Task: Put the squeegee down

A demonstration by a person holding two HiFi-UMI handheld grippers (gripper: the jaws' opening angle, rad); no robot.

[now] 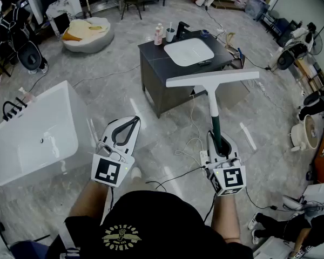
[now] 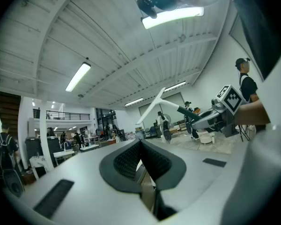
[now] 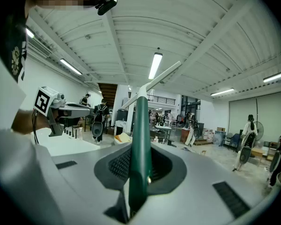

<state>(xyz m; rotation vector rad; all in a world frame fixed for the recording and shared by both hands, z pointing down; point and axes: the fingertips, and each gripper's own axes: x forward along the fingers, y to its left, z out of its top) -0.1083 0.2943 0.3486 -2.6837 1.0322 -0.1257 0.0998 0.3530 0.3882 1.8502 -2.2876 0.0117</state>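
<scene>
The squeegee [image 1: 212, 78] has a long white blade and a dark green handle [image 1: 215, 124]. My right gripper [image 1: 220, 140] is shut on that handle and holds it out level over the floor, blade farthest from me. In the right gripper view the green handle [image 3: 140, 139] runs up between the jaws to the white blade [image 3: 152, 83]. My left gripper [image 1: 133, 121] hangs level at the left, shut, with nothing in it; its pads [image 2: 126, 161] meet. The left gripper view shows the squeegee [image 2: 155, 102] and the right gripper [image 2: 210, 118] off to its right.
A dark cabinet [image 1: 151, 72] with a white sink [image 1: 189, 52] and bottles stands ahead of the blade. A white bathtub [image 1: 35, 136] lies at the left. Cables [image 1: 191, 144] and a white strip [image 1: 247, 136] lie on the grey tiled floor. Fans and clutter line the right side.
</scene>
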